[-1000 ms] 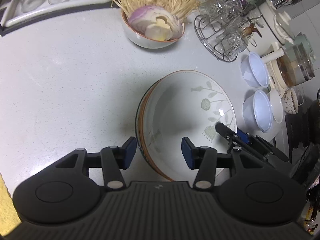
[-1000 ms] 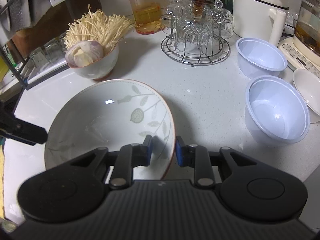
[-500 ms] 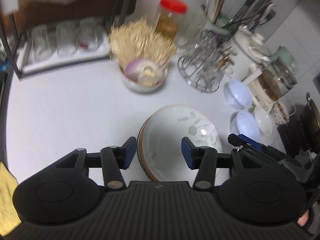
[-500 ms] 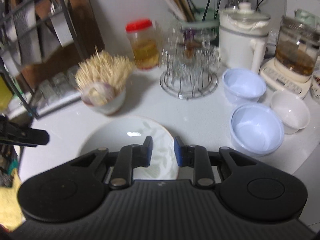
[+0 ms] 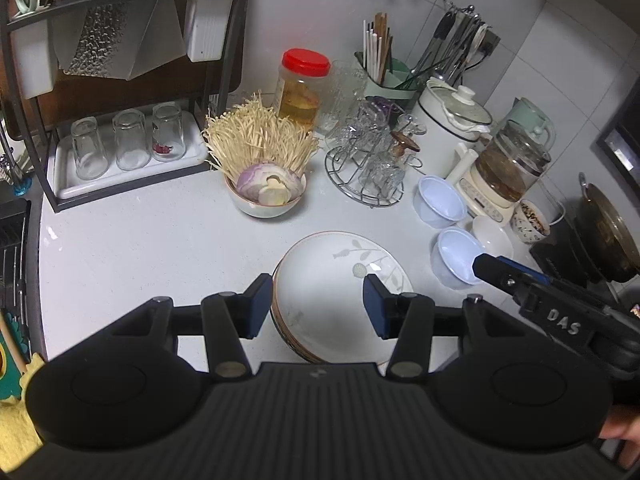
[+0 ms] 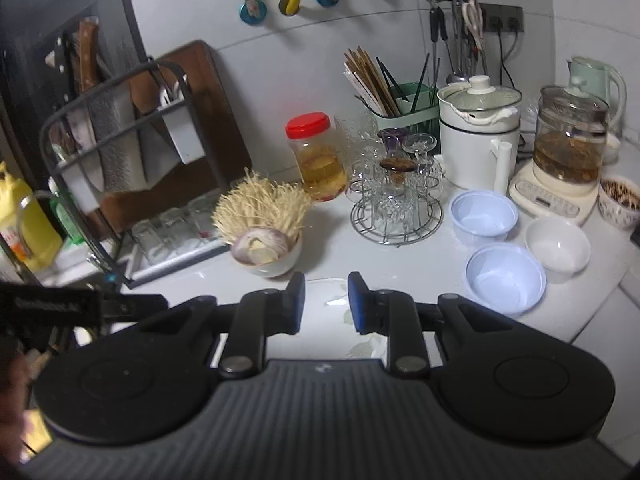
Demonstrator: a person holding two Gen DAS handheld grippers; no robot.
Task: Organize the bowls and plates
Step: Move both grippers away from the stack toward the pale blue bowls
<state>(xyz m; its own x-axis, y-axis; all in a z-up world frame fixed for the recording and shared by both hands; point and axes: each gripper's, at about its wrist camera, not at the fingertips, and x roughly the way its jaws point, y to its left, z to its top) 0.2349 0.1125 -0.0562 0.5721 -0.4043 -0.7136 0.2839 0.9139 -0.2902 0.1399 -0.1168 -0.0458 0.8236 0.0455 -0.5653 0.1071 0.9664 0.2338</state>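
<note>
Below, stacked leaf-patterned bowls (image 5: 336,300) sit between the left gripper's (image 5: 318,306) spread, empty fingers. Right gripper (image 6: 326,302), parted narrowly, grasps nothing.

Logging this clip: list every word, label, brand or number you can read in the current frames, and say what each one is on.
"DAS": raised letters on the right gripper's body, seen in the left wrist view.
Lettering on the left gripper's body, right wrist view: too blurred to read.
Red mark on one upturned glass: too small to read.
Yellow bottle label: blurred, unreadable.
Small logo on each camera mount: no legible text.
</note>
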